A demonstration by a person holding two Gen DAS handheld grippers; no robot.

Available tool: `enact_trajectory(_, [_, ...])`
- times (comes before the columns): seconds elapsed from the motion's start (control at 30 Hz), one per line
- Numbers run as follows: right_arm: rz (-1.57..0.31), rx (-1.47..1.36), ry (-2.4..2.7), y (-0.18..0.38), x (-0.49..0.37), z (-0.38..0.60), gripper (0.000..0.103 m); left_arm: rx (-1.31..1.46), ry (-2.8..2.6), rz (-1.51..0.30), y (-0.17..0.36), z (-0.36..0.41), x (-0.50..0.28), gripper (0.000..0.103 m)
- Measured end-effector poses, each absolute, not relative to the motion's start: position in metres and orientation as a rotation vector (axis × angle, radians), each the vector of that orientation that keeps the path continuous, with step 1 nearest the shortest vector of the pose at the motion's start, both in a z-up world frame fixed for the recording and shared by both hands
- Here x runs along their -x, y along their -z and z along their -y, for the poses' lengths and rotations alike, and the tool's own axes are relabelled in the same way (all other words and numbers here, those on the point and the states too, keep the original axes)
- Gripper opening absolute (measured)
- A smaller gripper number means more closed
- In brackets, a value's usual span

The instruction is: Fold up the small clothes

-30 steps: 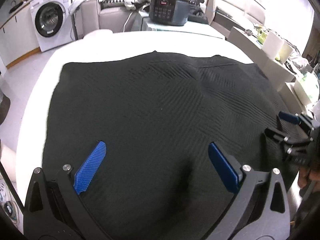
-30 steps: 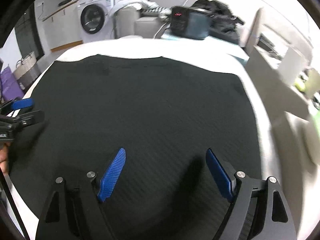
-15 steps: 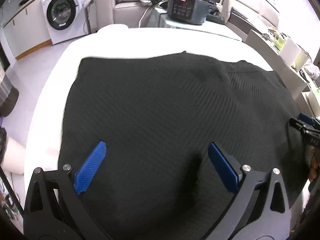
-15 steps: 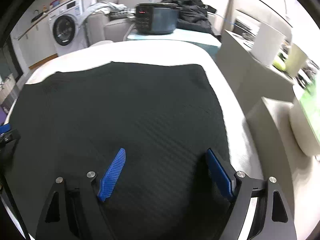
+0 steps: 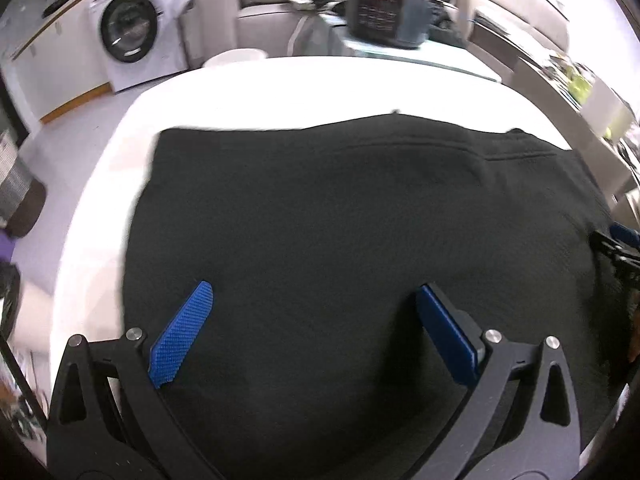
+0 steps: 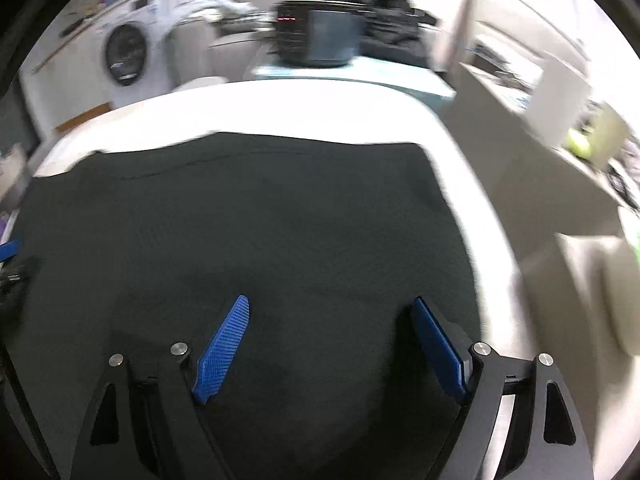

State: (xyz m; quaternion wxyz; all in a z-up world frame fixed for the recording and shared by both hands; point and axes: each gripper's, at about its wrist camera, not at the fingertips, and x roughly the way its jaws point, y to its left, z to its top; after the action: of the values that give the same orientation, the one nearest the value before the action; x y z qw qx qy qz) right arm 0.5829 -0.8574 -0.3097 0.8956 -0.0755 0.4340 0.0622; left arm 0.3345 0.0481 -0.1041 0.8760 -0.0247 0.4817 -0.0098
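The white table (image 5: 280,92) is carrying 1 black garment (image 5: 340,220), lying flat across its near half. The left gripper (image 5: 312,336) and right gripper (image 6: 328,344) are hovering over it, jaws wide, gripping nothing. Recommended: pinch both outer corners evenly before folding.

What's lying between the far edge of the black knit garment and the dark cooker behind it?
Only bare white tabletop lies between the black knit garment and the dark cooker; both wrist views show it.
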Motion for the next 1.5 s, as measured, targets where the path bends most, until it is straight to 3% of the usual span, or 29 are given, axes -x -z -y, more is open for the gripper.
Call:
enact_trajectory(0.27, [-0.89, 0.147, -0.209, 0.295, -0.527, 0.85, 0.085, 0.17, 0.037, -0.935, 0.071, -0.076, -0.254, 0.099])
enact_trajectory(0.5, [-0.914, 0.212, -0.403, 0.309, -0.46, 0.816, 0.085, 0.062, 0.109, -0.995, 0.088, -0.059, -0.195, 0.099])
enact_trajectory(0.8, [-0.895, 0.233, -0.194, 0.317, -0.423, 0.871, 0.086, 0.149, -0.049, -1.012, 0.096, -0.111, -0.133, 0.099])
enact_trajectory(1.07, [-0.875, 0.172, -0.405, 0.307, -0.381, 0.814, 0.086, 0.104, 0.116, -0.924, 0.079, -0.061, -0.112, 0.099])
enact_trajectory(1.23, [-0.89, 0.256, -0.526, 0.32, -0.363, 0.764, 0.086, 0.017, 0.24, -0.974, 0.098, -0.012, -0.117, 0.099])
enact_trajectory(1.5, [-0.877, 0.258, -0.266, 0.328, -0.362, 0.838, 0.087, 0.055, 0.157, -0.972, 0.093, -0.066, -0.08, 0.098])
